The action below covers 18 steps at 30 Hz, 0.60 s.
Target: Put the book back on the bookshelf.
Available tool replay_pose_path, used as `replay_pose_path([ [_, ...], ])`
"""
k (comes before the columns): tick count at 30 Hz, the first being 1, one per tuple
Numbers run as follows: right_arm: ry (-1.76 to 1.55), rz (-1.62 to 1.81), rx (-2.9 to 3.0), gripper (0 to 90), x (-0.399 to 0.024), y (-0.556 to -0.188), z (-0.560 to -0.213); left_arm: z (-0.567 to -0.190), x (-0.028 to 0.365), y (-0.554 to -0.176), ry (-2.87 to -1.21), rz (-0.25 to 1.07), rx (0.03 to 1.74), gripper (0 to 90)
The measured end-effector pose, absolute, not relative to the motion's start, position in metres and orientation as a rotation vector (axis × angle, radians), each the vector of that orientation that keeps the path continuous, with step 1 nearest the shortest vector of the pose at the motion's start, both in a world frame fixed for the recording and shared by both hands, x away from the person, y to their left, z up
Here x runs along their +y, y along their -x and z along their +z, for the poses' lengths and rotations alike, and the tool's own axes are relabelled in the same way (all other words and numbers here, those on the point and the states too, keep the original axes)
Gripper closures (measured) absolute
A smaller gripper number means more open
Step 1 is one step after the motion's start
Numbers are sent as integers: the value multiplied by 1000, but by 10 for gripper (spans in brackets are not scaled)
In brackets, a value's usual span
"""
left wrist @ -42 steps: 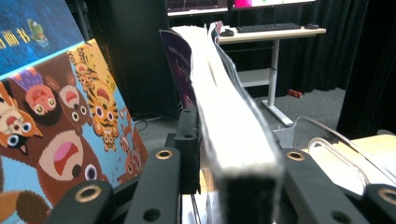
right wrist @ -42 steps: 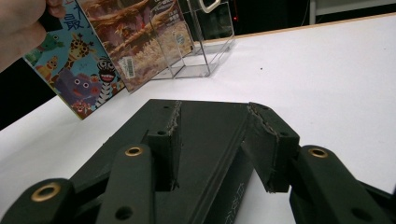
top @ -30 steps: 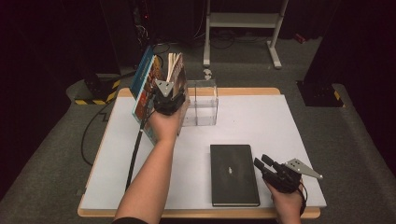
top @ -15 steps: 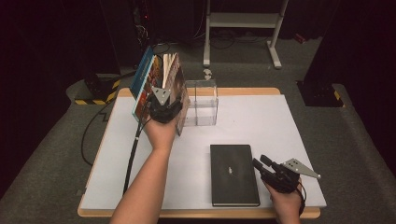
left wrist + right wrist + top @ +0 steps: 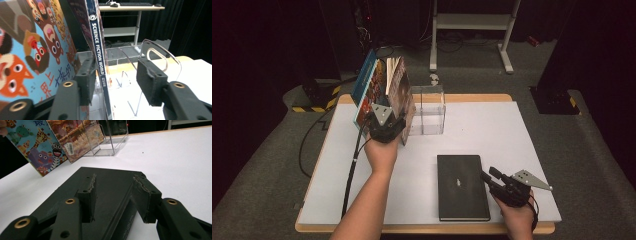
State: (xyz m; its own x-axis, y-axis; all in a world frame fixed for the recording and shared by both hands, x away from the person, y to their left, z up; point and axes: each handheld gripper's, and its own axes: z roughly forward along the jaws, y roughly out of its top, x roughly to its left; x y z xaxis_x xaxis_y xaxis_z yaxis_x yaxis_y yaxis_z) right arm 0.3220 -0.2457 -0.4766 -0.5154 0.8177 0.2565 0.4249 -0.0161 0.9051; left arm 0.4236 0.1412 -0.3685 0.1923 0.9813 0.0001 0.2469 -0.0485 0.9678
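A blue children's picture book and a "Science Fiction World" magazine lean together at the left of a clear acrylic holder. My left gripper is at their near edge. In the left gripper view the magazine's spine runs between the jaws of the left gripper, beside the left pad and apart from the right pad. The jaws have just been closing. A black book lies flat near the front. My right gripper stands open over the black book's right edge.
The white table top is bare to the right of the holder. A cable trails from the left gripper off the table's left side. Behind the table stand a white metal frame and a small white object on the floor.
My left hand has drawn back toward the person along the leaning books. The right hand and the black book have kept still.
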Motion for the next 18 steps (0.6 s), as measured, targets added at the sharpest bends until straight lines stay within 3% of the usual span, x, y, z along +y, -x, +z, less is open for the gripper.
replay_pose_path([
  [18,-1311,1465,1934,484,-245,-322,-478,-388,148,-385,-1568,823,1187,508],
])
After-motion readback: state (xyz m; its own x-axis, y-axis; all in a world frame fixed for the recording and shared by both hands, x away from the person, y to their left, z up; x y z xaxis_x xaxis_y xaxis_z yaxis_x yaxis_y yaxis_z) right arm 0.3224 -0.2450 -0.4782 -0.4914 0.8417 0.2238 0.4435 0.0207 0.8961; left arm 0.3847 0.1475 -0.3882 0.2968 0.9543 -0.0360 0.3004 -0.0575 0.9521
